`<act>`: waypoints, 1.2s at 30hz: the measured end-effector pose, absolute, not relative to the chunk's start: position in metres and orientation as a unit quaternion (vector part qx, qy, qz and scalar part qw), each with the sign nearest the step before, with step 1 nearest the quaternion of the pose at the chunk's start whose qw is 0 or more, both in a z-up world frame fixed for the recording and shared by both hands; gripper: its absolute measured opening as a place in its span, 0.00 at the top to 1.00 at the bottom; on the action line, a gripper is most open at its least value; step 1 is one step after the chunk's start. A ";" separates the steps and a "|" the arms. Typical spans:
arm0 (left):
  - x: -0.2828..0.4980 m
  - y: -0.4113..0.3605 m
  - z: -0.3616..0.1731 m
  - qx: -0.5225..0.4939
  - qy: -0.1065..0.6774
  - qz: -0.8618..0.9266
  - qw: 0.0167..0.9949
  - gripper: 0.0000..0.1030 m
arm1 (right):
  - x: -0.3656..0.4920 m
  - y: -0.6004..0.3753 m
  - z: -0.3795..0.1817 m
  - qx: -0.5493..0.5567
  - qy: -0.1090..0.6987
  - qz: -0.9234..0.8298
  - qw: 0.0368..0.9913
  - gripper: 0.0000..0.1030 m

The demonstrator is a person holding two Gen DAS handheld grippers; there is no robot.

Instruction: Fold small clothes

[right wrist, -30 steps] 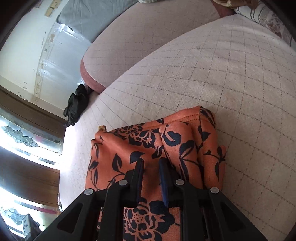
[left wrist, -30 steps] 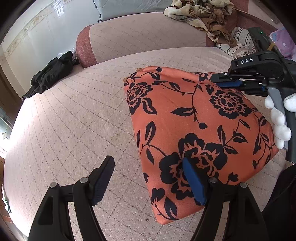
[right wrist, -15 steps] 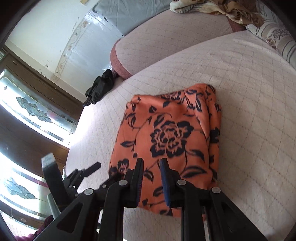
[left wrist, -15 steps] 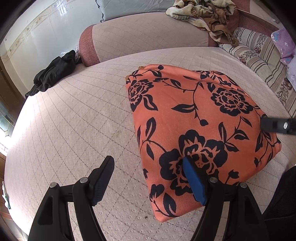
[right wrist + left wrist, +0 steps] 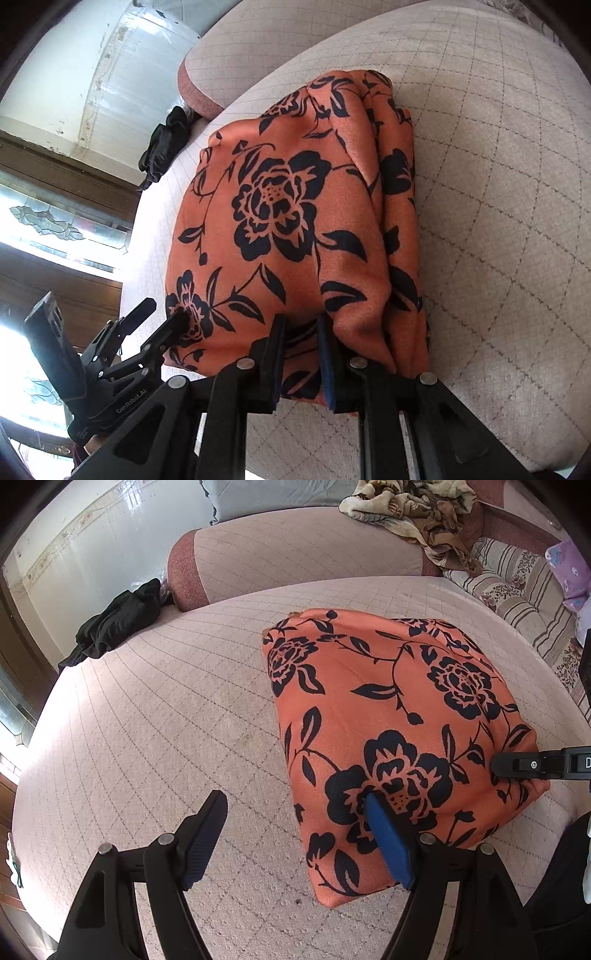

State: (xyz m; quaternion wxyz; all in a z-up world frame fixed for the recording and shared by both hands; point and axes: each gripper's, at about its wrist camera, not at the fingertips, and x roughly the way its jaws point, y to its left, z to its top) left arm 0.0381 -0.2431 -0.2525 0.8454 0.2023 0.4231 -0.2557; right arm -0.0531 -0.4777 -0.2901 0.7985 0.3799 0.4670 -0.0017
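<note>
A folded orange cloth with black flowers (image 5: 391, 716) lies on the quilted pink bed (image 5: 166, 720); it also shows in the right wrist view (image 5: 295, 221). My left gripper (image 5: 295, 830) is open at the cloth's near left corner; its right finger (image 5: 388, 838) rests on the cloth and its left finger (image 5: 207, 827) is over bare bed. It shows from the side in the right wrist view (image 5: 162, 321). My right gripper (image 5: 301, 347) is nearly shut, its jaws pinching the cloth's near edge. Its tip shows at the cloth's right corner (image 5: 517, 766).
A black garment (image 5: 114, 624) lies at the bed's far left edge. A bolster (image 5: 295, 550) runs along the back with a crumpled beige blanket (image 5: 413, 506) on it. Striped and purple pillows (image 5: 524, 587) lie at the right. A window (image 5: 44, 221) is to the left.
My right gripper has come down from the cloth's far right side to its near right edge and closed onto it. My left gripper has stayed open in place.
</note>
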 end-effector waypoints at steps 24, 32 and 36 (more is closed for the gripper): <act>0.101 -0.241 -0.251 0.183 0.443 -0.194 0.856 0.25 | -0.005 -0.522 -0.267 0.355 0.417 -0.044 0.835 0.78; 0.066 -0.221 -0.206 0.167 0.393 -0.184 0.885 0.25 | -0.049 -0.508 -0.205 0.319 0.268 -0.022 0.909 0.41; 0.054 -0.217 -0.183 0.166 0.371 -0.190 0.894 0.24 | -0.070 -0.502 -0.184 0.312 0.212 -0.035 0.925 0.20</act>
